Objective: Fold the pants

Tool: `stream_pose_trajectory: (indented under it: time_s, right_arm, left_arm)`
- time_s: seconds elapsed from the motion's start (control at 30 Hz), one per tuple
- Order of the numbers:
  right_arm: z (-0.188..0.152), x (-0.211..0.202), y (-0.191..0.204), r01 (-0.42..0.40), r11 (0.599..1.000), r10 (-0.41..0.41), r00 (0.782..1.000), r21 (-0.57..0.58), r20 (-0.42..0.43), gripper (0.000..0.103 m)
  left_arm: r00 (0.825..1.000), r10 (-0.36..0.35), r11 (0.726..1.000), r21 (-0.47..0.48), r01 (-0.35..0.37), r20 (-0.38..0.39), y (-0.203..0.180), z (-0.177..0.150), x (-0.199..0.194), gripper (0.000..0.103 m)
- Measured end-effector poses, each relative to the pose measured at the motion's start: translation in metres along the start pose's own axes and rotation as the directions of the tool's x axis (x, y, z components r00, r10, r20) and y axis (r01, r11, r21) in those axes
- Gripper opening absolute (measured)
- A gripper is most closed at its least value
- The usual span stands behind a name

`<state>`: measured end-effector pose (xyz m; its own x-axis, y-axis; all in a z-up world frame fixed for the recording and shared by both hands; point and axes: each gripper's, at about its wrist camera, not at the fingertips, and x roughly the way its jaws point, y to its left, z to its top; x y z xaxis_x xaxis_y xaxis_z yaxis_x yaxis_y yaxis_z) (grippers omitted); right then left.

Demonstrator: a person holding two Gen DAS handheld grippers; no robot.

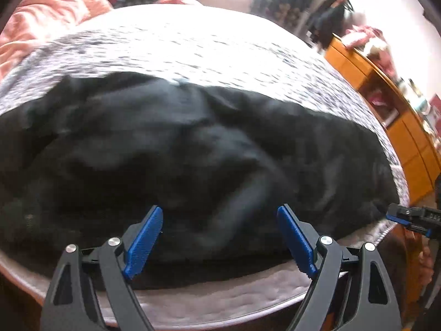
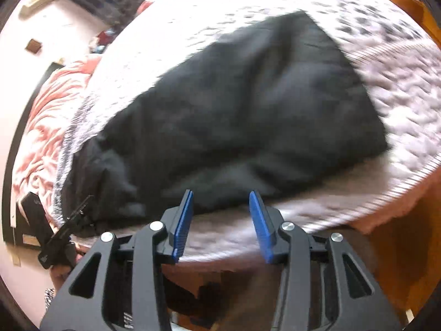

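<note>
Nearest the lens, the left tool [image 1: 219, 237] stood spread wide with nothing between its blue pads, poised over the near edge of the black pants [image 1: 176, 149]. The right tool [image 2: 220, 224] was parted too, narrower, and likewise empty, above the bed's front edge. The pants lay in a rumpled band across the grey patterned bedspread [image 1: 193, 44], close to its front border, with loose ridges and an uneven outline. Judging from that, a pinch taken there might have caught only the top layer, so the fold would drag crooked. The blurred views made the hems and waistband hard to pick out.
</note>
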<state>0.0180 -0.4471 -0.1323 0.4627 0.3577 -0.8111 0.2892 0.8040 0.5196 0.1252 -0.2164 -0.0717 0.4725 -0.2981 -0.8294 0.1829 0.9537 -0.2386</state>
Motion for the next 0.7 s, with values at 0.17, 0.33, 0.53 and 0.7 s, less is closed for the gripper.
stream_pose_trajectory:
  time_s: [0.17,0.33,0.53,0.7]
  right_arm:
    - [-0.004,-0.002,-0.036,0.013,0.998,-0.012,1.000,0.056,-0.012,0.049]
    - [0.008,0.007,-0.066,-0.011,0.991,0.007,1.000,0.134,0.030,0.054]
    - [0.027,0.019,-0.091,-0.130,0.966,0.114,0.990,0.222,0.082,0.048]
    - [0.042,0.001,-0.086,-0.217,0.960,0.192,0.970,0.175,0.150,0.008]
  left_arm:
    - [0.999,0.028,0.998,0.061,-0.025,-0.047,-0.028,0.002,0.032,0.087]
    - [0.995,0.037,0.998,0.046,-0.033,-0.092,-0.022,-0.001,0.051,0.091]
    - [0.996,-0.005,1.000,-0.023,0.003,-0.087,-0.013,0.000,0.047,0.091]
    - [0.996,-0.073,0.988,-0.138,0.064,-0.060,0.009,0.006,0.033,0.088]
